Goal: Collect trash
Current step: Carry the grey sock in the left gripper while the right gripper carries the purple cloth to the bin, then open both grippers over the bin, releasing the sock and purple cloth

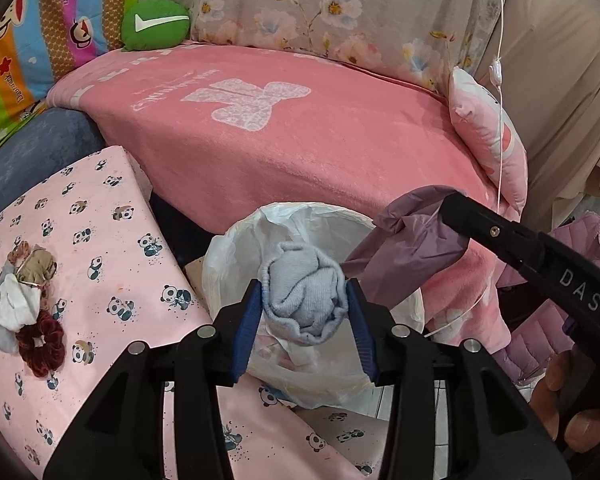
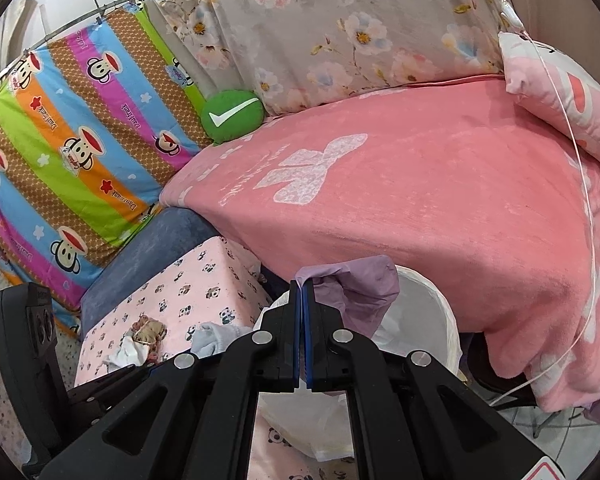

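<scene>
pink blanket [image 1: 300, 152] behind; left tool [image 1: 305, 304] around grey sock [image 1: 302, 292], right tool [image 2: 302, 292] pinching purple bag [image 2: 356, 284], "das" lettering [image 1: 580, 291].

**Supporting surfaces and their loads**

Panda-print pink surface [image 1: 100, 240] bearing a heap of scraps [image 1: 16, 300] and a dark red scrunchie [image 1: 40, 346]. Behind, bed under pink blanket [image 1: 300, 152], with green round cushion [image 1: 156, 22] and pink pillow [image 1: 488, 136].
</scene>
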A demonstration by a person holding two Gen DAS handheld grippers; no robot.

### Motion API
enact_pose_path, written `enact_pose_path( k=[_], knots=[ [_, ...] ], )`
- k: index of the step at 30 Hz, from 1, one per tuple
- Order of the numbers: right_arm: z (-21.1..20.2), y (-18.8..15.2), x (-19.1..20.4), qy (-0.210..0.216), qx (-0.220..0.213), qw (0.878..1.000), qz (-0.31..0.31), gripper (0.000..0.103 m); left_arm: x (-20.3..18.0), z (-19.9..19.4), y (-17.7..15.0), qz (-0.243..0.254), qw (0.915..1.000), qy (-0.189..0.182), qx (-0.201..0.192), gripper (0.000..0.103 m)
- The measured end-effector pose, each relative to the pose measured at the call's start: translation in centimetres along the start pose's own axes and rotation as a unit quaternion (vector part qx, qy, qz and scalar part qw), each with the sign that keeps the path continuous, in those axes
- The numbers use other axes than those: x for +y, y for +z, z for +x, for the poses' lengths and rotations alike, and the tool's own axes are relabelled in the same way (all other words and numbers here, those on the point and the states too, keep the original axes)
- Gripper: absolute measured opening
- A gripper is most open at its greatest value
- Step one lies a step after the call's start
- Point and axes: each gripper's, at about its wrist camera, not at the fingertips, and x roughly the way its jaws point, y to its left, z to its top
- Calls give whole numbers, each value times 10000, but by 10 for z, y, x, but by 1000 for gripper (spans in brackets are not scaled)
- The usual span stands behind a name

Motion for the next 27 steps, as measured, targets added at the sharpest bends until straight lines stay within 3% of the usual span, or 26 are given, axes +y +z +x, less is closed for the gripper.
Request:
enact_pose_path(
  k=[2,4,5,14,27],
  knots=[
    [1,0,0,-42,38,10000,-41,10,-1,0,1,-11,9999,90,-48,67],
    [0,0,-1,-109,35,9999,-57,10,-1,-2,1,-49,9997,185,-129,82],
    [0,0,-1,-131,41,9999,-74,12,0,-3,1,-51,9997,205,-157,84],
    [-3,-4,12,-190,8,9995,-248,35,20,-11,-4,-324,9986,371,-183,84],
    [4,-21,55,-126,278,9967,-756,42,68,-41,-23,-874,9923,816,-331,84]
  ],
)
